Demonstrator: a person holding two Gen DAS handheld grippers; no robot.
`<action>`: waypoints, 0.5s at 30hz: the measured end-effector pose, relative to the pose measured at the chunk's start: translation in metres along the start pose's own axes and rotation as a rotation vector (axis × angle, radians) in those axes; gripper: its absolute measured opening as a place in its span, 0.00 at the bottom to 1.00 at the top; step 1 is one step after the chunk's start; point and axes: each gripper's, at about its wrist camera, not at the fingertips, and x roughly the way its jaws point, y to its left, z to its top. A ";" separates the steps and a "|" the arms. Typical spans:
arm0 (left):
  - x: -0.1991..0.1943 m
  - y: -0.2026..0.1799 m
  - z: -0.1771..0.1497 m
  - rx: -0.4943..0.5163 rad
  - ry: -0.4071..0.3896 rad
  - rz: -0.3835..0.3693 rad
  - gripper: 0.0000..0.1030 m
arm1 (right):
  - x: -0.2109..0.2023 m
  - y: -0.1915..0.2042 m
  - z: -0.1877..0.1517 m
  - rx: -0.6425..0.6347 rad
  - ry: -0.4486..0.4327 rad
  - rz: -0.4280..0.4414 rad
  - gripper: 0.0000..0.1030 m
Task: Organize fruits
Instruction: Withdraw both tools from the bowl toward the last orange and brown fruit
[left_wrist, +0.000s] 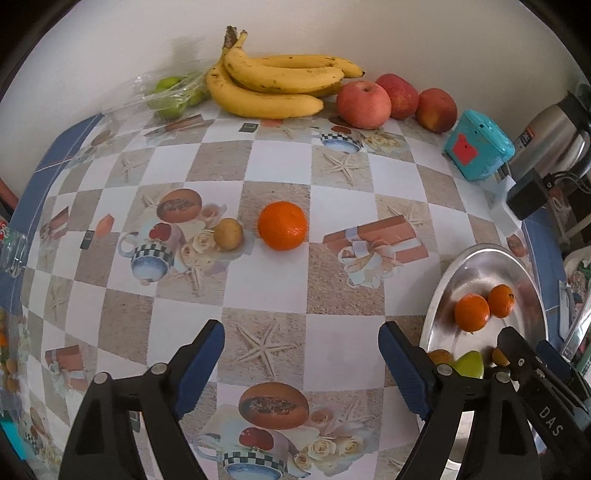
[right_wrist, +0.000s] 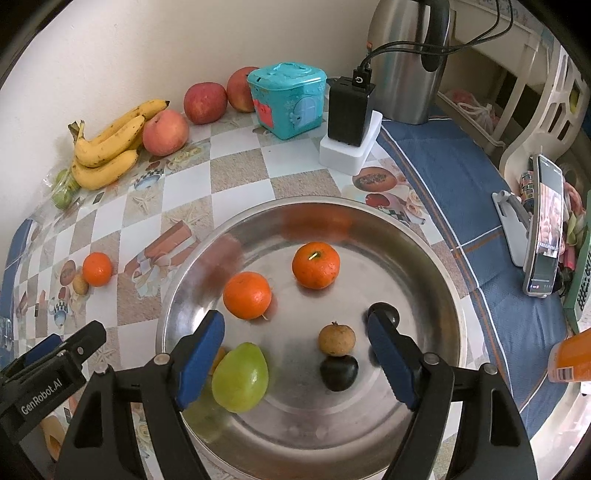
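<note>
Left wrist view. Left gripper spread wide over bare tablecloth, nothing between the jaws; aimed toward the loose orange and the small brown fruit just beside it, both apparently not yet collected. Bananas, three apples and bagged green fruit lined along the wall, well apart from the metal tray at right.

Right wrist view. Right gripper likewise spread, empty, poised above the tray. Inside the tray: two oranges, a green fruit near the left pad, a brown fruit touching a dark fruit between the jaws without pad contact. Small fruits gathered in the tray, presumably the sorting target; wide jaws suggest release or readiness for the next pick. Left tool's body visible at lower left.
</note>
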 end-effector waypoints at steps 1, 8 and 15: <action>0.000 0.001 0.001 -0.003 -0.004 0.008 0.93 | 0.000 0.000 0.000 -0.002 -0.004 0.005 0.79; -0.003 0.009 0.002 -0.027 -0.029 0.019 1.00 | 0.000 0.005 0.000 -0.014 -0.008 0.012 0.99; -0.004 0.012 0.003 -0.035 -0.022 0.019 1.00 | 0.000 0.005 -0.001 -0.010 -0.009 0.009 0.99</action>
